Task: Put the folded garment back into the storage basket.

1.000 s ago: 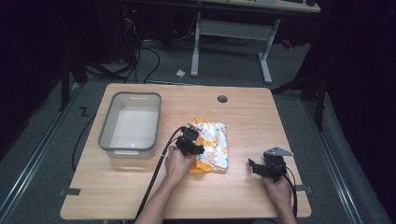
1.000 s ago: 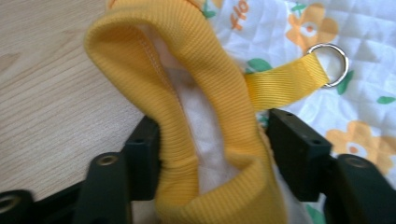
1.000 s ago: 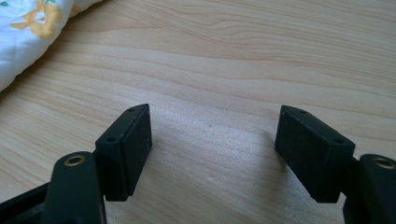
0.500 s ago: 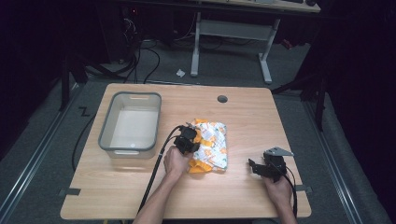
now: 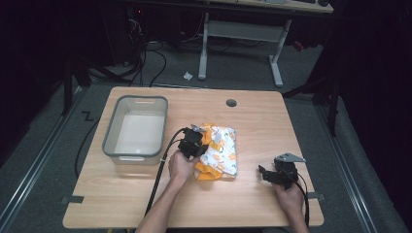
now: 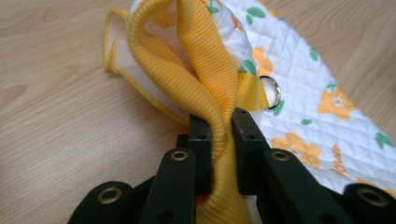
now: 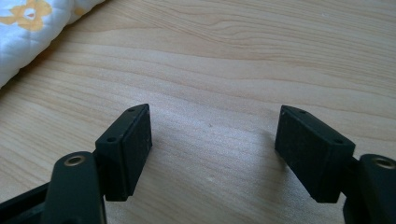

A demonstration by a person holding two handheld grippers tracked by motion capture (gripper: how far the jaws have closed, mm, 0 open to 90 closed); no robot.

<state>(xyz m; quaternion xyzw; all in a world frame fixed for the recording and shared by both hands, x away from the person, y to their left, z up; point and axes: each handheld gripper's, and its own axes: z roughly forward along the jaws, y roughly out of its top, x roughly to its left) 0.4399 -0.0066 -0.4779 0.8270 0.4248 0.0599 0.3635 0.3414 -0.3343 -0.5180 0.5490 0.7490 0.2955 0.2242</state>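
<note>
A white quilted garment (image 5: pixel 222 151) printed with orange flowers lies bunched at the table's middle. It has a yellow ribbed trim (image 6: pixel 205 60) and a small metal ring (image 6: pixel 271 91). My left gripper (image 5: pixel 197 137) is at the garment's left edge. In the left gripper view it (image 6: pixel 222 123) is shut on the ribbed trim, which stands up in a fold above the wood. My right gripper (image 5: pixel 265 172) rests near the front right of the table, apart from the garment. Its jaws (image 7: pixel 212 140) stand open over bare wood, with a corner of the garment (image 7: pixel 28 28) farther off.
A grey plastic bin (image 5: pixel 109 141) sits at the left of the table, close to my left hand, with nothing visible inside. A round cable hole (image 5: pixel 231 103) is near the back edge. Desk legs and cables stand on the dark floor beyond.
My left gripper has shifted slightly left and back, still holding the yellow trim. The right gripper has not moved.
</note>
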